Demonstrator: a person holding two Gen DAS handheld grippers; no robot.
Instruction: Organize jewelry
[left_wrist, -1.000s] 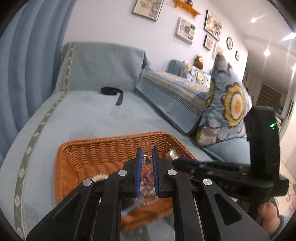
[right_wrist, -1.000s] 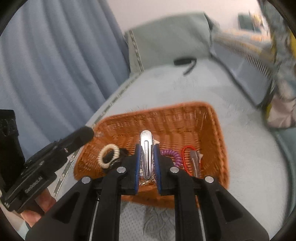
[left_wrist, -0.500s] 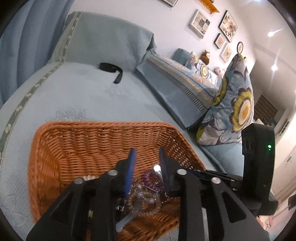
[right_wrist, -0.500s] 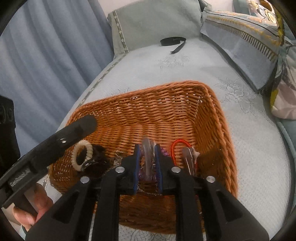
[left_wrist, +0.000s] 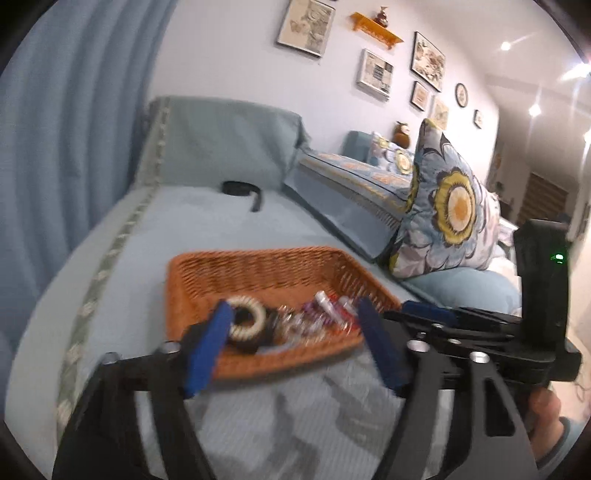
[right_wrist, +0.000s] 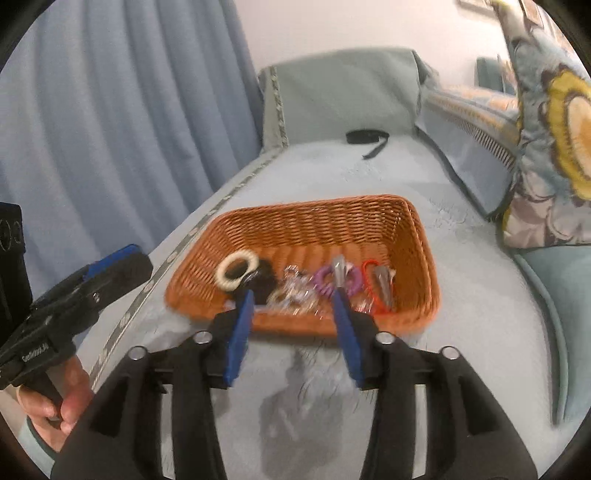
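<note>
An orange wicker basket (right_wrist: 314, 221) (left_wrist: 258, 266) sits on the light blue sofa seat. In it lie a cream hair ring (right_wrist: 238, 267) (left_wrist: 247, 323), a black scrunchie (right_wrist: 264, 280), a clear bead bracelet (right_wrist: 291, 291), a purple coil tie (right_wrist: 323, 282), a silver hair clip (right_wrist: 338, 269), a red tie (right_wrist: 371, 280) and a second clip (right_wrist: 384, 288). My left gripper (left_wrist: 295, 314) is open and empty, just in front of the basket. My right gripper (right_wrist: 293, 299) is open and empty at the basket's near rim.
A black strap (right_wrist: 365, 138) (left_wrist: 242, 190) lies at the far end of the seat. A blue curtain (right_wrist: 110, 129) hangs on the left. A flowered cushion (left_wrist: 450, 206) and folded blankets (left_wrist: 354, 188) stand on the right.
Both grippers have opened and drawn back from the basket. The silver clip held by the right gripper and the bracelet at the left gripper now lie in the basket.
</note>
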